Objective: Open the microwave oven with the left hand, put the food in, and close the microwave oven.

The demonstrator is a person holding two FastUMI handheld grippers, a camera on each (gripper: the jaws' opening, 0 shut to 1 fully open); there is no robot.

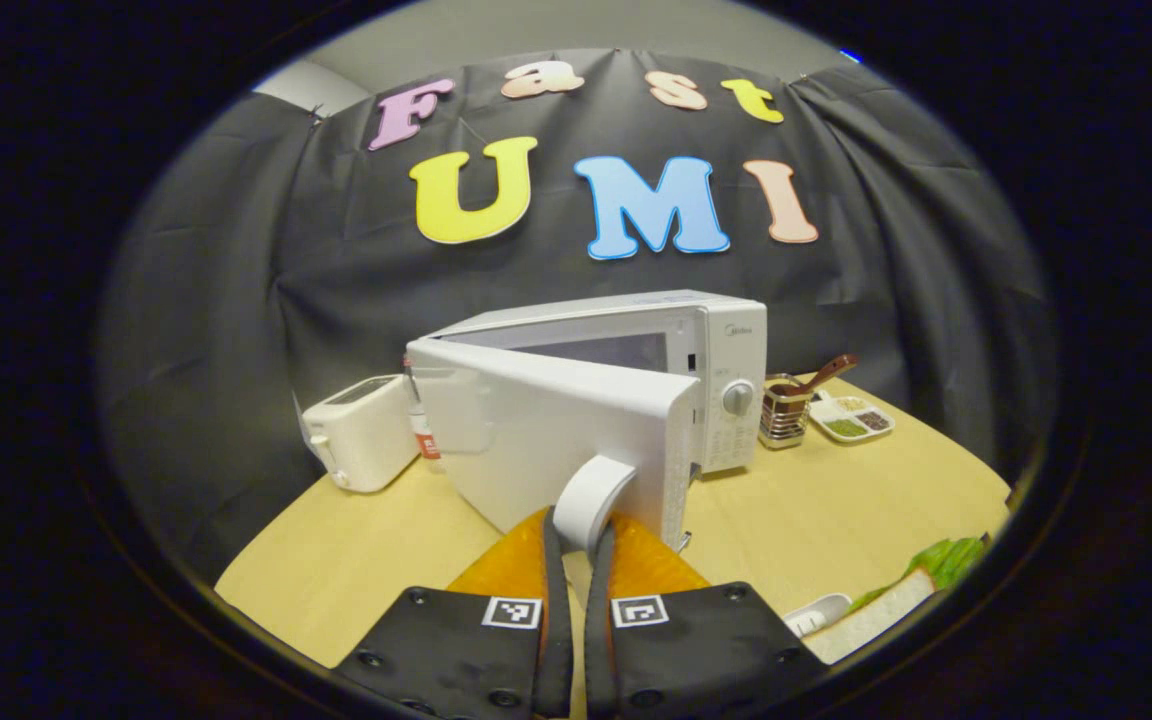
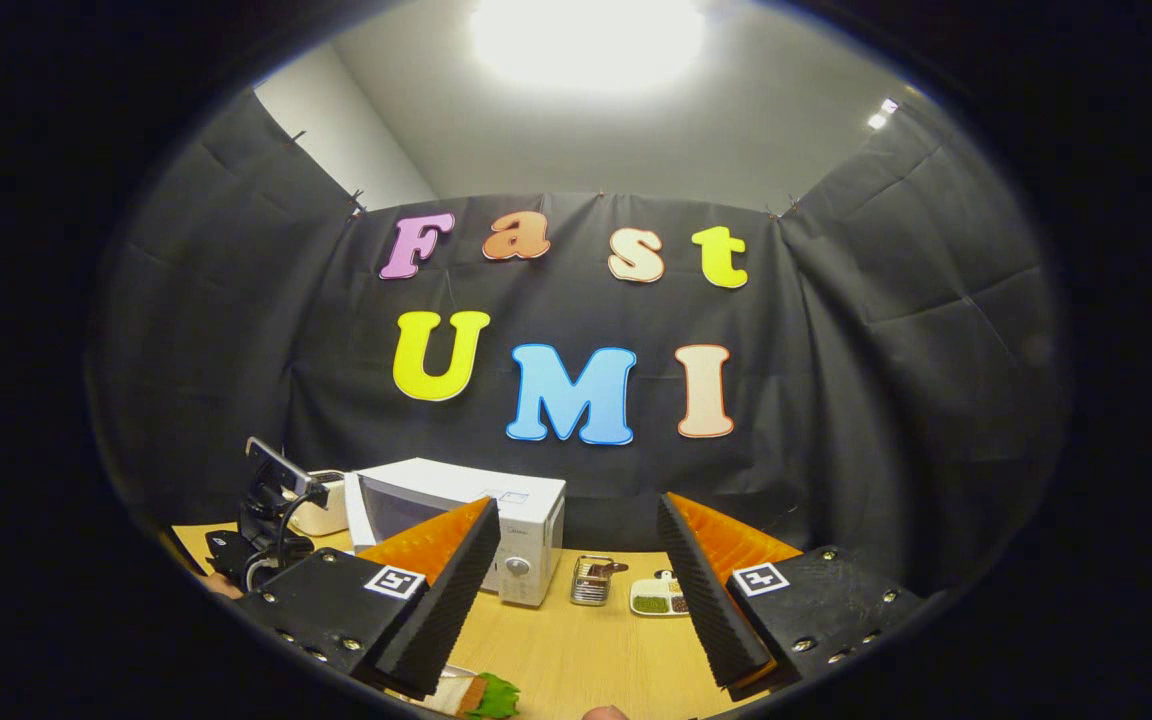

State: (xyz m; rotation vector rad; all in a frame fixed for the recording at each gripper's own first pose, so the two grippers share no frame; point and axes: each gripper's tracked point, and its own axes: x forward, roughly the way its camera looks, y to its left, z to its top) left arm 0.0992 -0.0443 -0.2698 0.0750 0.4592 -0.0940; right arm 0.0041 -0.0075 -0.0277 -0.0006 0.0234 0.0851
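At the microwave (image 1: 716, 370), left gripper (image 1: 576, 535) clamps door handle (image 1: 591, 500).

Sandwich (image 1: 886, 610) cut off by the edge; microwave (image 1: 636, 340) cavity hidden behind door (image 1: 546, 440).

1. Right gripper (image 2: 576, 590) w/ fingers spread wide, nothing between them, held over the wooden table (image 2: 576, 650).
2. Microwave (image 2: 516, 535) far left-center, door (image 2: 381, 510) swung partway open.
3. Other gripper (image 2: 266, 530) at far left, in front of a toaster (image 2: 321, 515).
4. Right of the microwave: small metal rack (image 2: 591, 580), then a divided dish (image 2: 658, 598).
5. Sandwich w/ lettuce (image 2: 471, 693) at the near edge, below the left finger.
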